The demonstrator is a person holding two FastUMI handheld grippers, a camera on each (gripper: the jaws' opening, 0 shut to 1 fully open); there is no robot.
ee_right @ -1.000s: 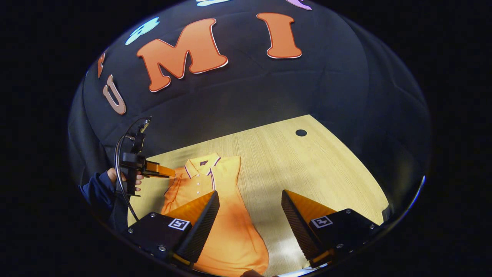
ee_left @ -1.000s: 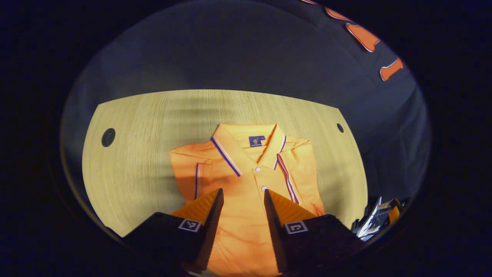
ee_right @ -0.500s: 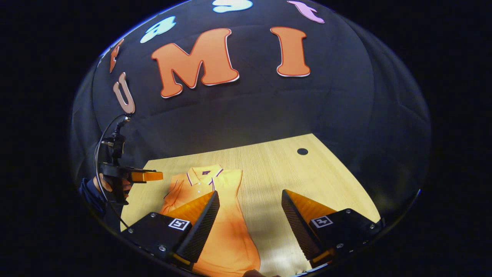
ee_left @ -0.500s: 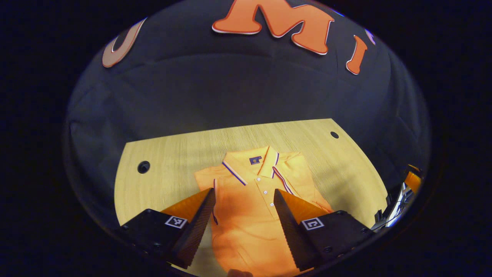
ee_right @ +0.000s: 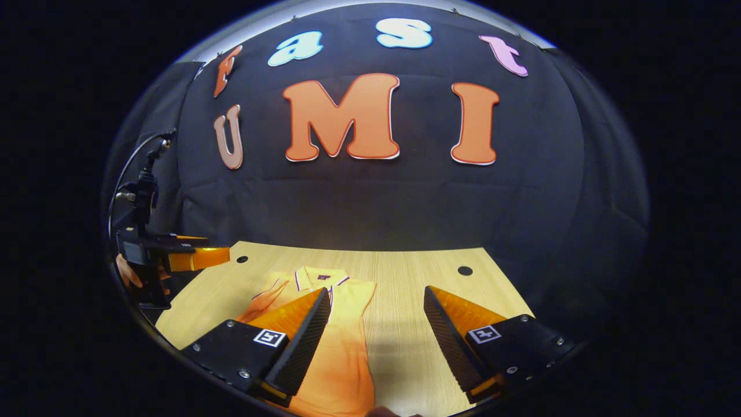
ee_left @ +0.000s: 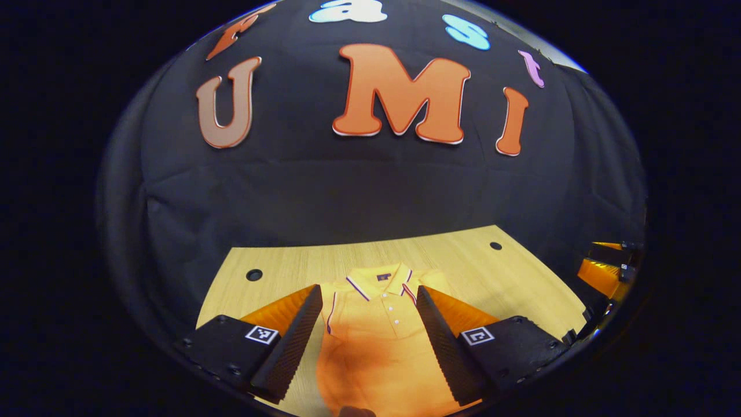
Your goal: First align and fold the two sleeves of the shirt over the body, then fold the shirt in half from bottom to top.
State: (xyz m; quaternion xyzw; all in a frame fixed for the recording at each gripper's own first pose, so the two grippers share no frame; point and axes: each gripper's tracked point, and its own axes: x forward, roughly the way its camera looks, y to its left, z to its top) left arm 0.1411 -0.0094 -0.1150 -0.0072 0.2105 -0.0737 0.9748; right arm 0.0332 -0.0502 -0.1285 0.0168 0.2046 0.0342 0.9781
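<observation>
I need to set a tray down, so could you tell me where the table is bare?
The table is bare right of the shirt, out to the round hole. A narrower strip lies left of the shirt. The middle is crowded.

A recording booth: black cloth wall (ee_left: 370, 185) (draped) behind wooden table (ee_left: 521, 278).

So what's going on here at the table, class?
A person holds a gripper in each hand above an orange polo shirt lying collar-up on a wooden table. Both sleeves look folded in over the body. The left gripper and the right gripper are open and hold nothing. The bottom-to-top fold isn't done yet.
</observation>
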